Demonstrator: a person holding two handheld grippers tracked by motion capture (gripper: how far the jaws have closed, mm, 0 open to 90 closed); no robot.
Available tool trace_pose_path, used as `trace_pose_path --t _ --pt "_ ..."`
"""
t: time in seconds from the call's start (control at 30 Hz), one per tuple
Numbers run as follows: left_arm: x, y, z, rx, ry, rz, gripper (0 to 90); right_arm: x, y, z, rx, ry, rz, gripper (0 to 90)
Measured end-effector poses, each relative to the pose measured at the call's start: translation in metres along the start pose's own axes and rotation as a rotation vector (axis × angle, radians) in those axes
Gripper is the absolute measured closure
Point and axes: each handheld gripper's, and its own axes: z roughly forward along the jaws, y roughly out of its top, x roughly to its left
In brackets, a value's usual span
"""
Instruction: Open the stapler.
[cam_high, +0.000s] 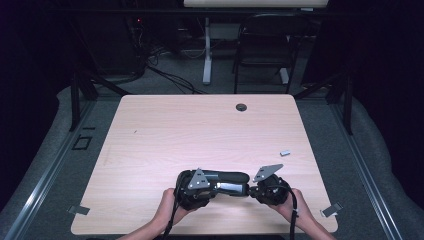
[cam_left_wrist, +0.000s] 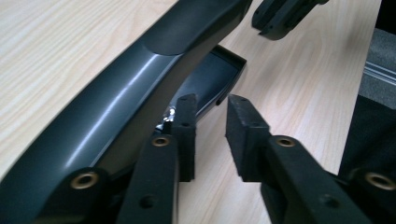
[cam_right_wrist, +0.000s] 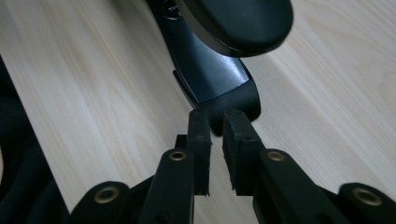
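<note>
- The left gripper (cam_high: 212, 192) sits near the front edge of the table, held in a hand (cam_high: 167, 205). In the left gripper view its jaws stand a little apart, and the left pad (cam_left_wrist: 187, 126) sits close against the thin lower edge of a long dark thing; I cannot tell if it really pinches it.
- The right gripper (cam_high: 254, 191) faces the left one, held in the other hand (cam_high: 295, 205). In the right gripper view its two pads (cam_right_wrist: 201, 140) are nearly together, right at the rounded end of the dark thing, maybe nipping its rim.
- The dark thing is a stapler (cam_high: 225, 181), black and shiny grey. It lies flat on the table between the two grippers.
- Its long side runs left to right, along the front edge of the table. Its rounded top end (cam_right_wrist: 238, 23) points to the right gripper.
- The table (cam_high: 200, 130) is pale wood, and the stapler is near its front middle.
- A small grey block (cam_high: 285, 152) lies farther right, well apart from the stapler.
- A dark round hole (cam_high: 241, 107) sits near the back edge.
- A black chair (cam_high: 265, 45) stands behind the table.
</note>
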Motion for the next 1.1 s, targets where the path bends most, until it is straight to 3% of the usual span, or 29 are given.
trace_pose_path --t 0.23,0.47,0.6,0.7,0.97,1.1 --pt "-0.013 0.000 0.017 -0.002 0.048 0.001 90.0 0.006 0.003 0.010 -0.008 -0.030 -0.043 88.0" --pt "-0.015 0.000 0.026 -0.018 0.059 -0.018 90.0 0.014 0.006 0.016 0.002 -0.061 -0.113 90.0" --pt "-0.015 0.000 0.029 -0.029 0.067 -0.032 90.0 0.020 0.009 0.023 -0.019 -0.068 -0.140 90.0" --pt "-0.016 0.000 0.033 -0.044 0.076 -0.047 90.0 0.022 0.010 0.030 0.001 -0.085 -0.177 90.0" --pt "-0.017 0.001 0.038 -0.081 0.095 -0.046 90.0 0.023 0.007 0.032 -0.013 -0.103 -0.193 90.0" --pt "-0.017 0.001 0.038 -0.098 0.116 -0.046 90.0 0.019 0.006 0.032 -0.028 -0.129 -0.172 90.0"
